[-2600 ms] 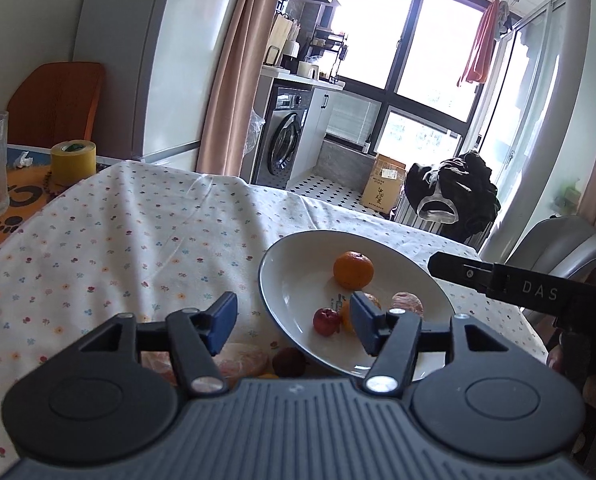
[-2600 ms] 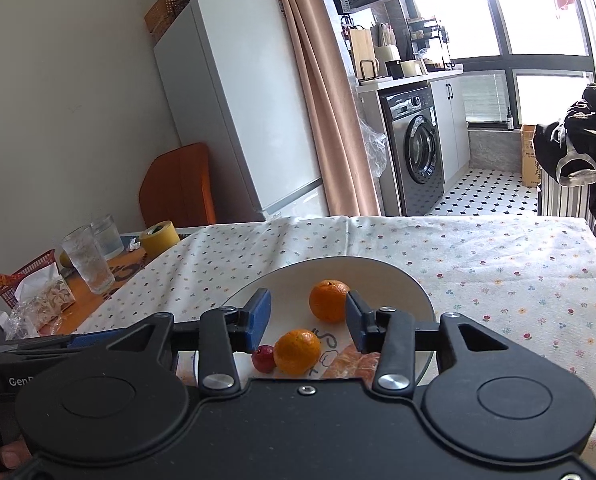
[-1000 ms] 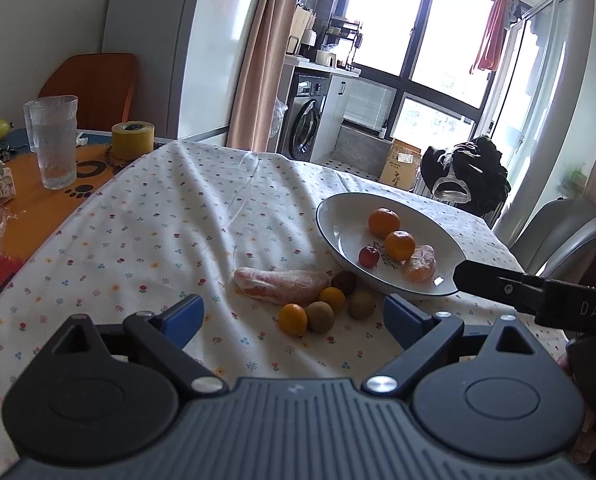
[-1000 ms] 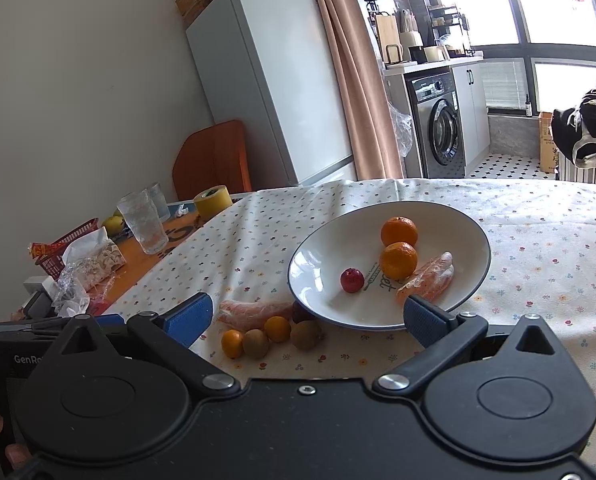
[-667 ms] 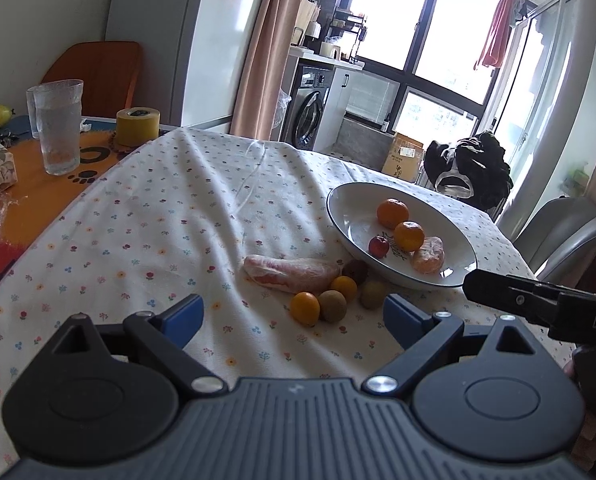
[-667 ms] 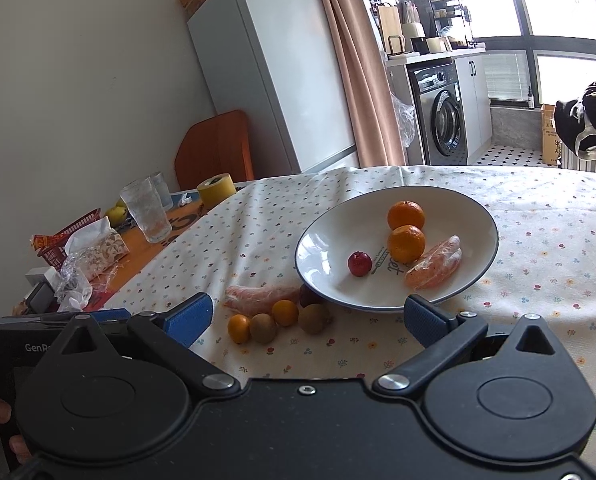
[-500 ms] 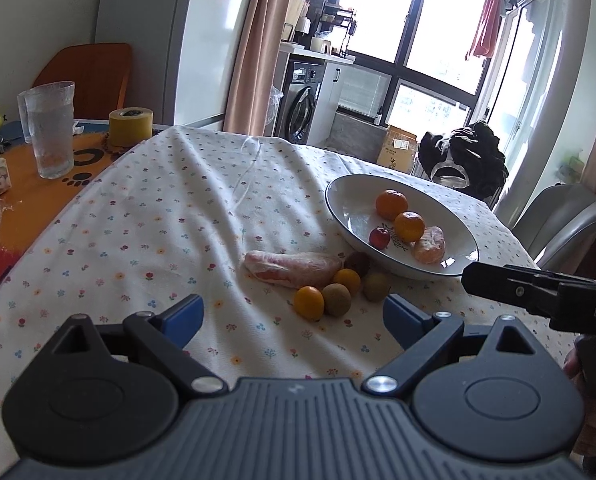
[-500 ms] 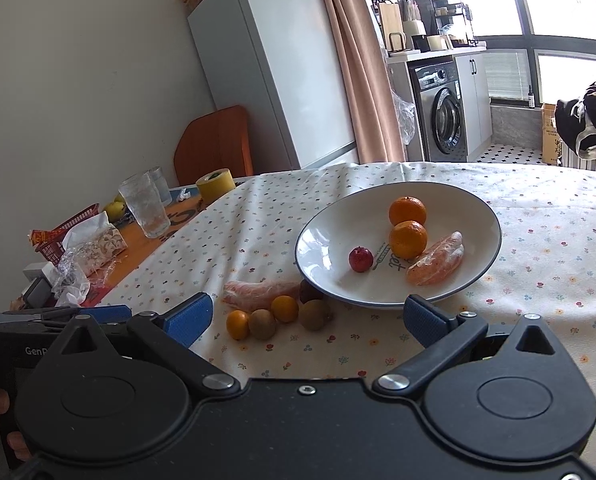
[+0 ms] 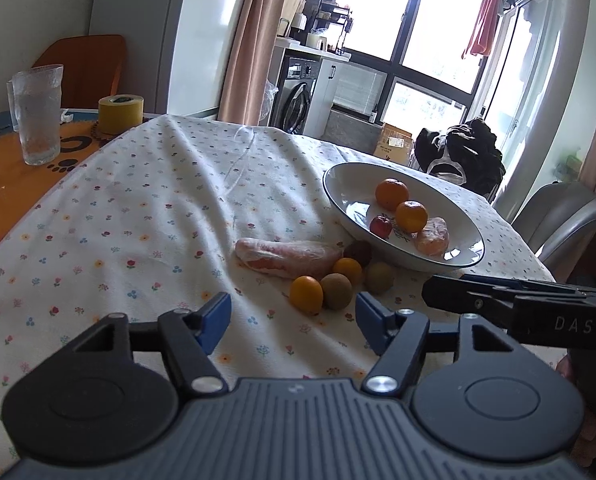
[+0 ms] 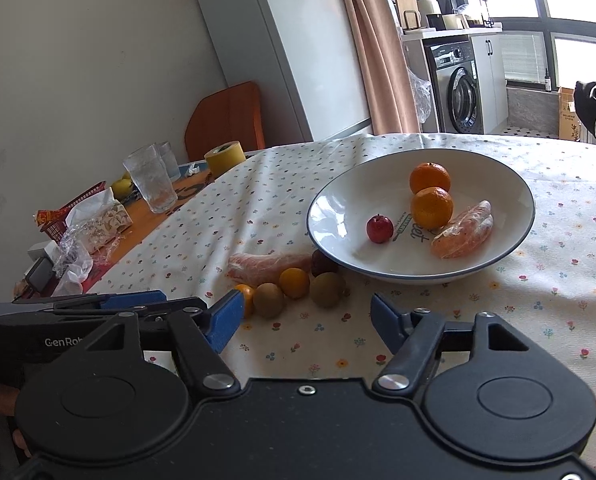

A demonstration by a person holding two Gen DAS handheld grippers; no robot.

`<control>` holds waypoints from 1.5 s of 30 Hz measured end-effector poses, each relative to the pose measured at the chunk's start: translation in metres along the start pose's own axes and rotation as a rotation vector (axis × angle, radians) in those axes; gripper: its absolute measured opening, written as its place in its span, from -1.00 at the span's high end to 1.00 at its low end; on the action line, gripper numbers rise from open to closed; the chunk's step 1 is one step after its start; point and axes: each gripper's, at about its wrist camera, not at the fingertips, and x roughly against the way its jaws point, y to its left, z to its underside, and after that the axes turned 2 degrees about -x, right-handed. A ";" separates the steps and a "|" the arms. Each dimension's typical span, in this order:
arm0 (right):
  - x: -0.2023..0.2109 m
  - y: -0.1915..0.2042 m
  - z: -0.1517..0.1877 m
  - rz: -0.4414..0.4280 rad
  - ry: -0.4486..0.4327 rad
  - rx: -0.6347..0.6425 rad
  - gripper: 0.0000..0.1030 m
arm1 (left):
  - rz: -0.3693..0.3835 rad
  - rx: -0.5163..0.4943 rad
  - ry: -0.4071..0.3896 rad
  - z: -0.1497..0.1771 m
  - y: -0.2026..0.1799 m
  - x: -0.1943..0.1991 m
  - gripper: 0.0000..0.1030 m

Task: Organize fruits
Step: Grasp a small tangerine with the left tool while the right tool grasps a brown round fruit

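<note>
A white plate [image 9: 338, 184] [image 10: 330, 216] on the flowered cloth holds two oranges [image 9: 392, 194] [image 10: 432, 207], a small red fruit [image 9: 380, 226] [image 10: 380, 229] and a wrapped orange piece [image 9: 431, 235] [image 10: 464, 232]. In front of it lie a wrapped pink piece [image 9: 285, 255] [image 10: 265, 266], small orange fruits [image 9: 306, 294] [image 10: 294, 283], brown kiwis [image 9: 336, 297] [image 10: 268, 300] and a dark fruit [image 9: 358, 251]. My left gripper [image 9: 293, 318] is open, just short of the loose fruits. My right gripper [image 10: 306, 320] is open too, near the kiwis, holding nothing.
At the left are a water glass [image 9: 39, 114] [image 10: 150, 184], a yellow tape roll [image 9: 120, 114] [image 10: 225, 158], a red basket and wrapped snacks [image 10: 93, 220]. An orange chair [image 10: 225, 118] stands behind; a grey chair [image 9: 558, 220] is at the right.
Both grippers' jaws have narrowed from wide open to a smaller gap, and both have come closer and lower toward the loose fruits. The fruits have not moved.
</note>
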 end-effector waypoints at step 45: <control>-0.029 0.008 -0.012 -0.021 0.024 0.060 0.54 | 0.033 0.053 -0.044 -0.010 0.009 -0.010 0.60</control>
